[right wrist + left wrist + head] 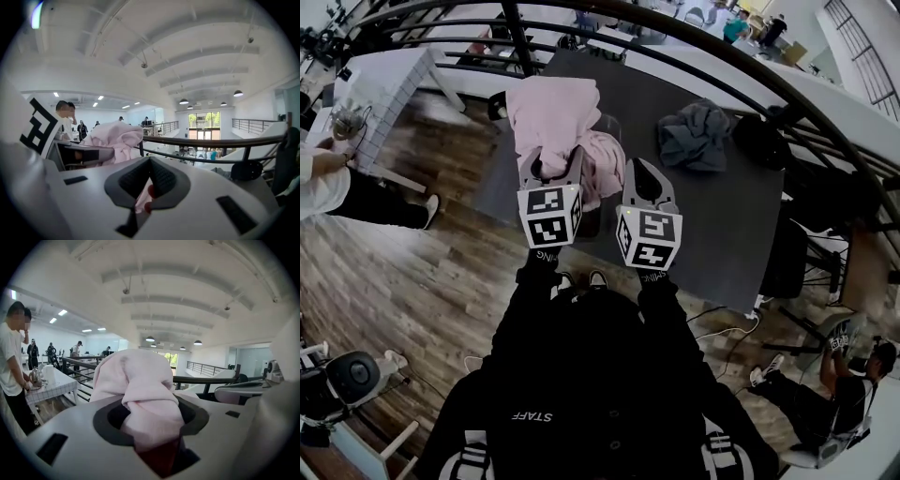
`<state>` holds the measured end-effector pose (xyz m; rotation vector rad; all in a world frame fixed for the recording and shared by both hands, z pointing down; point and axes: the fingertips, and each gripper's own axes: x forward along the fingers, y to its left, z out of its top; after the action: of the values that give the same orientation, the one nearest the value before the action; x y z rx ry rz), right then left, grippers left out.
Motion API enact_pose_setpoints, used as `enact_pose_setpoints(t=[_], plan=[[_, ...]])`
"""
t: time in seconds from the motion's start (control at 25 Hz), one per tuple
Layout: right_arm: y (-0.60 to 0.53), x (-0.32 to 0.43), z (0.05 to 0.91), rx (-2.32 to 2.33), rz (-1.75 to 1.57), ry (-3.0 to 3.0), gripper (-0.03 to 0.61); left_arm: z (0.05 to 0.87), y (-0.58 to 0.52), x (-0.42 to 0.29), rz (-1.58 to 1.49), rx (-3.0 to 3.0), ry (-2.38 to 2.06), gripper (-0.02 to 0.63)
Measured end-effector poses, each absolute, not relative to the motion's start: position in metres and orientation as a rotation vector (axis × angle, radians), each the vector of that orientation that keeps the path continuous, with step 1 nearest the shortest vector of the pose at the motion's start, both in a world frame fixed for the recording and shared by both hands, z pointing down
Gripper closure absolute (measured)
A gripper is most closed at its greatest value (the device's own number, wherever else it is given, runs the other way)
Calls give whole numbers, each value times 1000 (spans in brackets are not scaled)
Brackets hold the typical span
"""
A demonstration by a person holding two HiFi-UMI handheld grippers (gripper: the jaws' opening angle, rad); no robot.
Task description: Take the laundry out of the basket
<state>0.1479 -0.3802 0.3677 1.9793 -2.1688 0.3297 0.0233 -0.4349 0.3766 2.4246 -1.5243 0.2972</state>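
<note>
A pink garment (553, 117) hangs bunched over the dark table (675, 234), held up by my left gripper (551, 169). In the left gripper view the pink garment (140, 390) fills the space between the jaws of the left gripper (150, 427), which is shut on it. My right gripper (642, 173) stands just right of the cloth. In the right gripper view its tips (150, 161) meet, with a sliver of pink below them; the pink garment (115, 136) shows at left. A grey garment (694, 136) lies crumpled on the table's far right. The basket is hidden by the pink cloth.
A black railing (675, 37) curves behind the table. A white tiled table (384, 84) stands at far left with a person (337, 187) beside it. Another person (825, 394) sits on the wooden floor at lower right, near cables.
</note>
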Motion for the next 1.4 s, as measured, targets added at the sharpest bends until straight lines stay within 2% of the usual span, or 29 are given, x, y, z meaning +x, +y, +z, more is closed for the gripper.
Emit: enact_pose_setpoints(t=[0.72,1.4], plan=[[-378,118,263,2067,72,-2384,566,271,-410,-11,30,2551,-1669,393],[-381,109,229,2132,-126,-2387,566,237,-414,-26,-77,2627,-1750,393]])
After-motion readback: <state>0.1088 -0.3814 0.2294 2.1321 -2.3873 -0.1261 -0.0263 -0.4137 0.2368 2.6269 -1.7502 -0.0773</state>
